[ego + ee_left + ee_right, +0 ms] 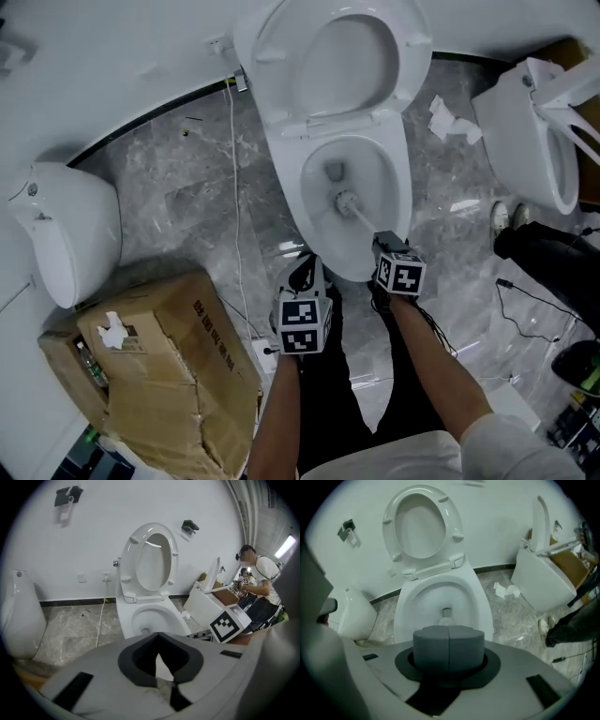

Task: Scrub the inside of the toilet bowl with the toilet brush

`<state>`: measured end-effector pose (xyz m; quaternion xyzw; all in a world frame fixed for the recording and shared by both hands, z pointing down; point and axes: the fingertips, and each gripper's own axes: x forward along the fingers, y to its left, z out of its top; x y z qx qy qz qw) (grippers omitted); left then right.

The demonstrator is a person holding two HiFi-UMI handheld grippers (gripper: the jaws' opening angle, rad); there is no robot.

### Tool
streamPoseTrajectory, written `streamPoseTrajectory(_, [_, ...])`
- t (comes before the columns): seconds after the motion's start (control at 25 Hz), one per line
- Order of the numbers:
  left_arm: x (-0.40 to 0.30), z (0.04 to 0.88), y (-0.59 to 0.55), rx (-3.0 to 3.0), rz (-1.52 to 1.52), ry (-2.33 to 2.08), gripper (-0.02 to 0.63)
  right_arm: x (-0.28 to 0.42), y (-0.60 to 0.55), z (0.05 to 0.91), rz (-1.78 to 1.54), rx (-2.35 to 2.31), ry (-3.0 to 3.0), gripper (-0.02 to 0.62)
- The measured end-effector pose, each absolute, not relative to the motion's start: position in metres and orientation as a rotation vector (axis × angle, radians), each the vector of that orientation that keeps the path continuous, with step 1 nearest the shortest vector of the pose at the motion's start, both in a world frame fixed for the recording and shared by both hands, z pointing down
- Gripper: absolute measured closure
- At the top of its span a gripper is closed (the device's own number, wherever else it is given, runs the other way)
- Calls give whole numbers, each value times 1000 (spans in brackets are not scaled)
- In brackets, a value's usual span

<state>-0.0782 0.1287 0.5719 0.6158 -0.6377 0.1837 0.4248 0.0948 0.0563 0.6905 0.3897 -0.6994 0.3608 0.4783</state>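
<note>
Grey pads of our right tool (380,242) clamp the toilet brush (349,202), its round bristle head low in the glossy white toilet bowl (401,173). Our left tool (306,277) hangs alongside, jaws slightly apart and empty. Only the head view shows the creased cardboard box (169,356); only the left gripper view shows a seated person (262,581) beyond.

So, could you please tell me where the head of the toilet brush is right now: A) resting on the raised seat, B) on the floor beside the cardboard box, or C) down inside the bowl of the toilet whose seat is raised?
C: in the head view the toilet brush has its head low in the toilet bowl, and its handle runs back to the right gripper.
</note>
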Motion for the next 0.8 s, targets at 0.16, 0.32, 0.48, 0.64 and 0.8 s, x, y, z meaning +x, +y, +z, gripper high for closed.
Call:
streamPoseTrajectory(0.16, [-94,552,138,1536,494,-1641,580,83,60,651,714,939,-1793,425])
streamPoseTrajectory(0.32, [-88,528,143,1492,462,-1703,580,89,59,606,561,868,-1905,425])
streamPoseTrajectory(0.48, [-61,492,147,1481,427,-1770,580,106,57,556,397,778,-2016,425])
streamPoseTrajectory(0.64, [-9,456,162,1464,396,-1819,580,153,62,501,425,795,-2103,423])
streamPoseTrajectory(0.8, [28,420,183,1395,282,-1888,579,206,79,468,536,800,-2091,422])
